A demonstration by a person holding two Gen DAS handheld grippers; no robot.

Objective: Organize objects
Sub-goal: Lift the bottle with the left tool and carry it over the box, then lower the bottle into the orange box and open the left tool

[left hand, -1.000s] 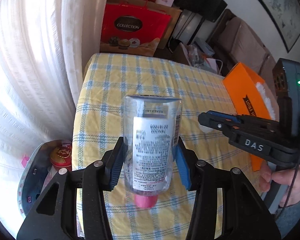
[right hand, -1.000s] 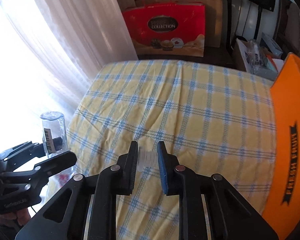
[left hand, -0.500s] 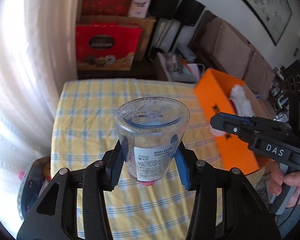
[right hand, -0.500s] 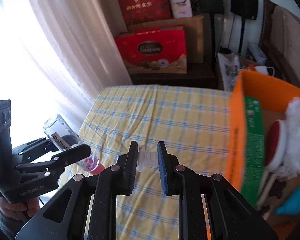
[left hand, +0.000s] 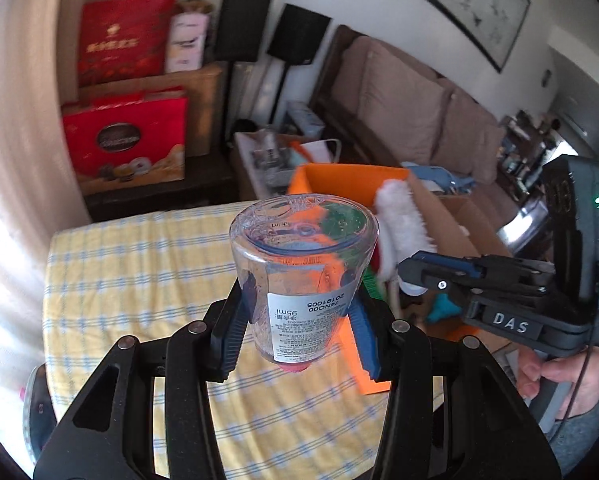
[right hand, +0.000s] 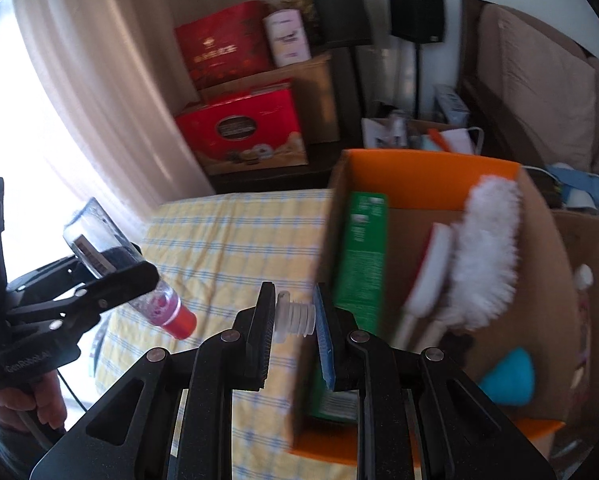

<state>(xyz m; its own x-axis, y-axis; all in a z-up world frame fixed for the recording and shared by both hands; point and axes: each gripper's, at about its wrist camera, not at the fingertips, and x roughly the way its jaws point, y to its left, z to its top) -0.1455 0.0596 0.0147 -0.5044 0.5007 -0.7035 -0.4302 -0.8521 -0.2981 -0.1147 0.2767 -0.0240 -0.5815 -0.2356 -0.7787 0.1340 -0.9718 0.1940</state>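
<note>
Bottle aloft, pink cap toward the tablecloth, left of the orange box.

Left gripper is clamped around its clear, labelled plastic body, long axis tilted cap-down; right gripper, nearer the box, pinches a small ribbed translucent cap. Inside the cardboard-lined box: fluffy white duster, green carton. Below: yellow checked tablecloth.

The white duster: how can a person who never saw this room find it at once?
Find the orange box at the checked table's right side. The white duster leans inside, beside a green carton. Only it is fluffy.
</note>
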